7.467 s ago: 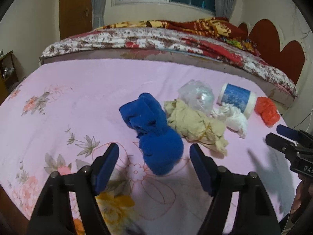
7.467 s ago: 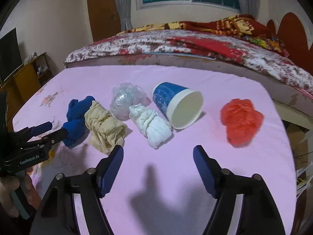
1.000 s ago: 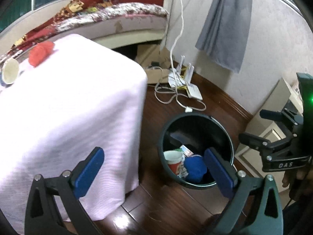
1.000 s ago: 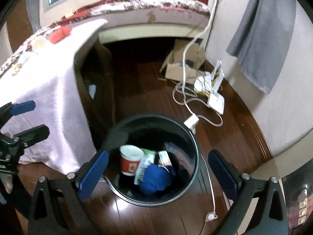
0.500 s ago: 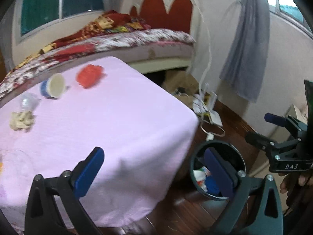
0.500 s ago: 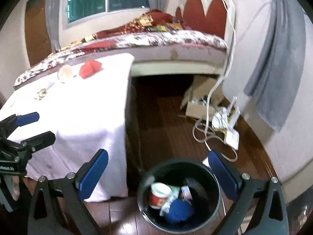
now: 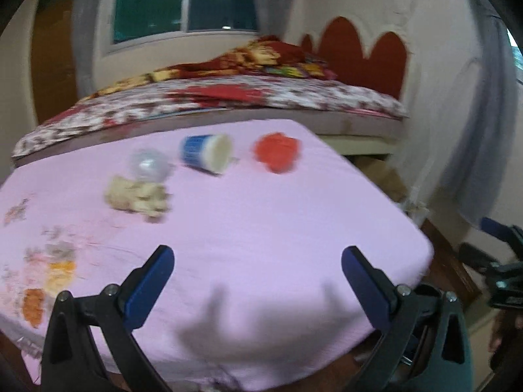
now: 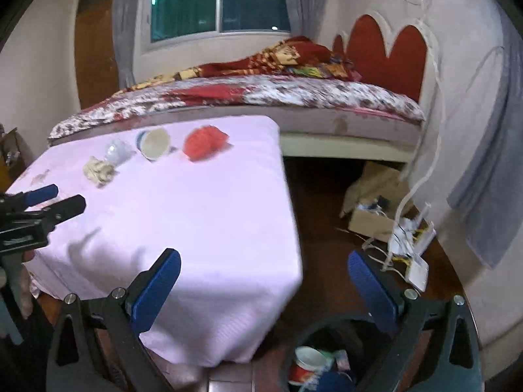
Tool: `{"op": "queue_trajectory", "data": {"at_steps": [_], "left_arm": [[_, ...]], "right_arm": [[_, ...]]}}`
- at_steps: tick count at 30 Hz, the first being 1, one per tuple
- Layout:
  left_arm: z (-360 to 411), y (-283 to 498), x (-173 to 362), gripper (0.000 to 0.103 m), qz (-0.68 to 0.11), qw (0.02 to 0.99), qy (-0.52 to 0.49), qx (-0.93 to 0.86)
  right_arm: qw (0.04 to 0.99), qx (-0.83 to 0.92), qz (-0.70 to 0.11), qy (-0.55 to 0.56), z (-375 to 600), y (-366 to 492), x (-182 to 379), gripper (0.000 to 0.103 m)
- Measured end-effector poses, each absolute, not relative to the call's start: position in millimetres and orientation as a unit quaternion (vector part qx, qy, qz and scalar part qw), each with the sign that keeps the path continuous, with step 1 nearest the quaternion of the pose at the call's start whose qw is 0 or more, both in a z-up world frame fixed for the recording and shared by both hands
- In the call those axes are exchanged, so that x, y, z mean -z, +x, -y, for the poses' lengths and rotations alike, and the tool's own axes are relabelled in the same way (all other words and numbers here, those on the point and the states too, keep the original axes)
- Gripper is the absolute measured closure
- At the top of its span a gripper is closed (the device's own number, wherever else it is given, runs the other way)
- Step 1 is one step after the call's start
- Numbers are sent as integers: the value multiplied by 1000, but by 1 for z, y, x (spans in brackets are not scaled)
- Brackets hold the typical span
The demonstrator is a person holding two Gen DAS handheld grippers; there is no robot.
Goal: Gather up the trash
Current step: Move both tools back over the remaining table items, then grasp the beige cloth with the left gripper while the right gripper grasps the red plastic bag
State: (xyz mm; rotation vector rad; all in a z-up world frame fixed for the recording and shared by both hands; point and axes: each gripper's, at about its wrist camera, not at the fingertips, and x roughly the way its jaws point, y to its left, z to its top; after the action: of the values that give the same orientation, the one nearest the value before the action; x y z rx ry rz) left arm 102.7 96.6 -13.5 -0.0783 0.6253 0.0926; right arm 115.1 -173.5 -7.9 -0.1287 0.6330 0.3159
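Note:
On the pink-covered table (image 7: 248,228) lie a beige crumpled wad (image 7: 137,196), a clear plastic ball (image 7: 148,165), a blue paper cup (image 7: 204,153) on its side and a red crumpled bag (image 7: 277,151). The right wrist view shows the same wad (image 8: 98,170), plastic (image 8: 118,152), cup (image 8: 153,143) and red bag (image 8: 203,141). My left gripper (image 7: 256,282) hovers open over the table's near edge, holding nothing. My right gripper (image 8: 263,289) is open and empty above the black bin (image 8: 322,357), which holds a red-and-white cup (image 8: 305,364) and something blue.
A bed (image 8: 261,98) with a patterned blanket stands behind the table. On the wooden floor at the right sit a cardboard box (image 8: 369,222), white cables and a router (image 8: 415,261). A grey curtain (image 8: 490,176) hangs on the right wall.
Both grippers have swung up and left, away from the bin toward the table. The blue cloth and the white wad, on the table 7.5 s ago, are gone from it; something blue lies in the bin.

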Motion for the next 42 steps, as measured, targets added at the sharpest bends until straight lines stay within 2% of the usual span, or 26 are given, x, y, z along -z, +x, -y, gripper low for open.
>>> {"op": "queue_trajectory", "data": {"at_steps": [6,15,17,19,42], "left_arm": [[-154,117,13,0,-306,944,-73,-102],[-201,137,24,1,-317,932,-101,-146],[-209,148,29,4,-327,927,-112,-147],[-215,157,31,7,-334,924,-122,-144],[-236,244,69,8,-404,896,-76,-165]], "right_arm": [[931,-185,-302,-83,128,136,2,0],[925,-211,-304,-85,79,173,4,0],[924,-214,-305,-87,68,184,4,0],[923,-215,-305,-88,58,197,5,0],[901,-207,-365,-107,-24,358,47,0]]}}
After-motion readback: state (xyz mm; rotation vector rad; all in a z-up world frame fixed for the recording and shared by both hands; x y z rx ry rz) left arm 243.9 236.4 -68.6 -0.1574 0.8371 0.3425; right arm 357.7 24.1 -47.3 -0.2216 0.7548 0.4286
